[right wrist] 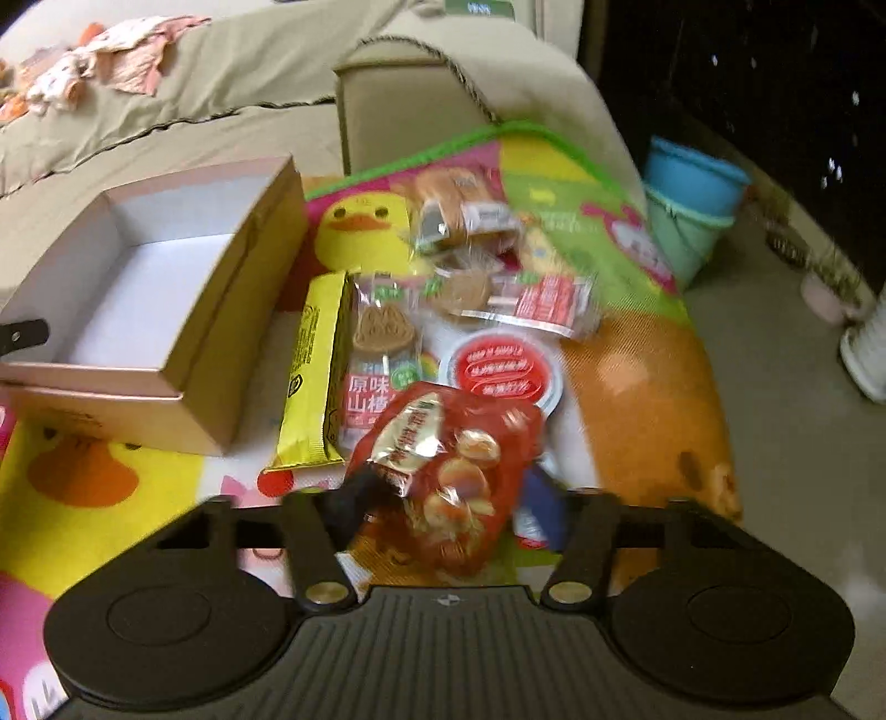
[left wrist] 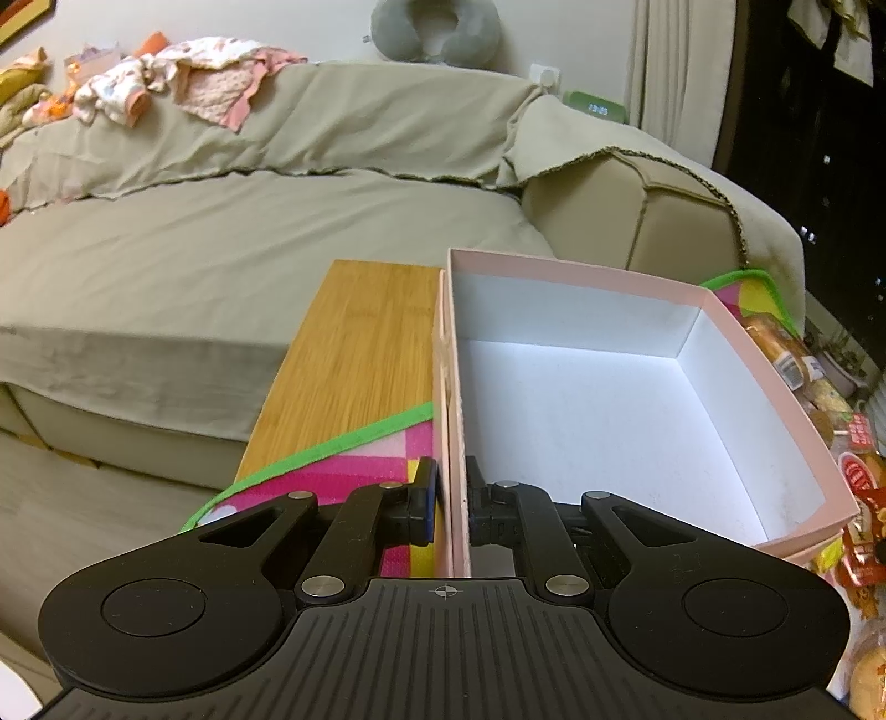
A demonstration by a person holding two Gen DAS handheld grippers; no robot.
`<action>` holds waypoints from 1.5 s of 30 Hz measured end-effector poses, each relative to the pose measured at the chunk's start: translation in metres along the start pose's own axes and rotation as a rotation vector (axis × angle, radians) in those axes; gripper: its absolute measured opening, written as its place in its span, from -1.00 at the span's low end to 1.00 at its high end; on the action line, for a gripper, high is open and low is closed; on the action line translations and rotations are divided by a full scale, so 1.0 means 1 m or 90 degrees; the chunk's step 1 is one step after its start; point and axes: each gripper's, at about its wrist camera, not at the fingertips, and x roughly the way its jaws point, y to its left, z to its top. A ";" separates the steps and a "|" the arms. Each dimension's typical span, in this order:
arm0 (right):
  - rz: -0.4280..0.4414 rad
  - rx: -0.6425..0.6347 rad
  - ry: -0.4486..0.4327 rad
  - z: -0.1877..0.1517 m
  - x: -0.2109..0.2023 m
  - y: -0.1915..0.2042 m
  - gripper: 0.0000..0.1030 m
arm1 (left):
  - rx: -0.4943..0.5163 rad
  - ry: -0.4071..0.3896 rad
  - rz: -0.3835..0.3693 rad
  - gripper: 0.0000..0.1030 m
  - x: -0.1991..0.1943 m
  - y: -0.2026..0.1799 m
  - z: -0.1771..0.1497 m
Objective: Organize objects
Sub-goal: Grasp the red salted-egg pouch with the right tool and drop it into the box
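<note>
The left gripper (left wrist: 451,507) pinched the pink box's (left wrist: 775,354) near wall; the right gripper (right wrist: 443,498) had partly closed jaws around a red snack packet (right wrist: 448,476), grip uncertain through the blur.

Beige sofa (left wrist: 232,232) fills the ground ahead of the left jaws and to their left, draped in an olive throw. Heap of pink and white baby clothes (left wrist: 183,77) on the sofa back, far ahead-left. Grey neck pillow (left wrist: 434,30) against the wall, straight ahead and well beyond. Green digital clock (left wrist: 595,105) ahead-right, past the sofa arm. From the right jaws: stacked blue and green buckets (right wrist: 692,205) on the floor, ahead-right, well apart.
</note>
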 end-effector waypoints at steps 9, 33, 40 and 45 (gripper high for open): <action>0.021 0.041 0.030 -0.006 -0.016 -0.021 0.27 | -0.003 -0.002 0.001 -0.78 0.000 -0.001 0.001; 0.027 0.045 0.001 -0.009 -0.029 -0.035 0.28 | 0.014 -0.003 0.011 -0.78 -0.002 -0.005 0.000; 0.106 0.013 0.033 -0.016 0.005 -0.020 0.76 | 0.022 0.001 0.015 -0.78 -0.002 -0.007 -0.001; 0.083 -0.056 0.036 -0.011 0.019 0.004 0.67 | 0.026 0.003 0.017 -0.78 -0.002 -0.008 0.000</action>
